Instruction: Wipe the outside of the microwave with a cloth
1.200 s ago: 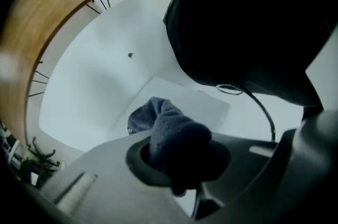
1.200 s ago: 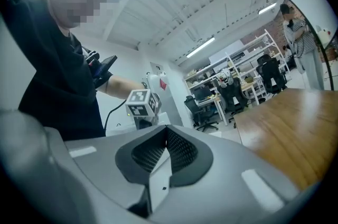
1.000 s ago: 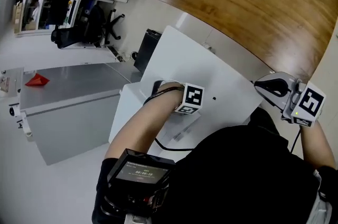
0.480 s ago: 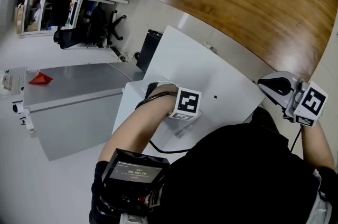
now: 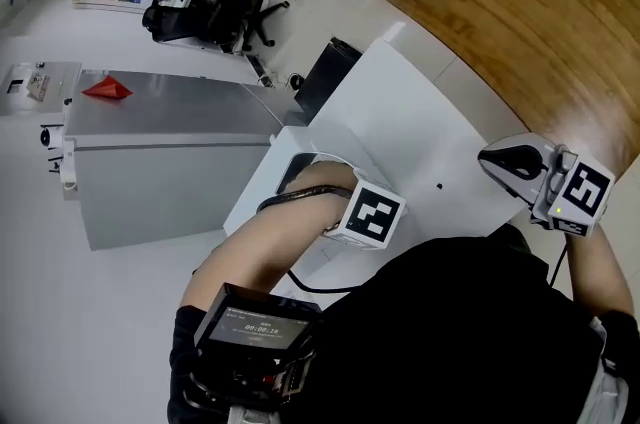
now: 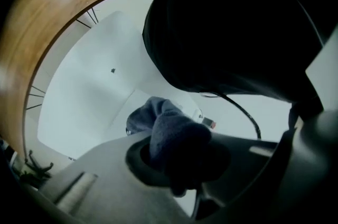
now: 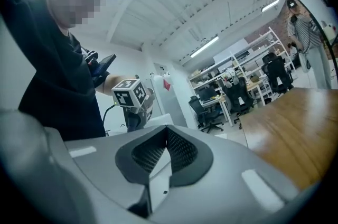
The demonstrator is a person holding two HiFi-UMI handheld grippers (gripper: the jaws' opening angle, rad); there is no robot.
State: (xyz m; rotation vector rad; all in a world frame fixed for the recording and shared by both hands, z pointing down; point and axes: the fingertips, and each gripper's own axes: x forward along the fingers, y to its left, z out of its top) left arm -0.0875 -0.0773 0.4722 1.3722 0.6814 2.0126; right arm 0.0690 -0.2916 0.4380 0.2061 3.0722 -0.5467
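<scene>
Front wipe seems underway: the dark cloth (image 6: 158,117) is pinched in the left gripper (image 6: 179,162) jaws at the white microwave (image 5: 400,132) front, the right gripper (image 7: 166,138) jaws are pressed together empty, and a sideways sweep is probably needed next.

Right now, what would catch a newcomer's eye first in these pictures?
The white microwave fills the middle of the head view, beside a curved wooden table. The left gripper clamps a dark cloth down at its near side; the right gripper hangs shut and empty by its right corner.

Wooden table (image 5: 520,2) (curved edge); white microwave (image 5: 400,127) just beside it.
</scene>
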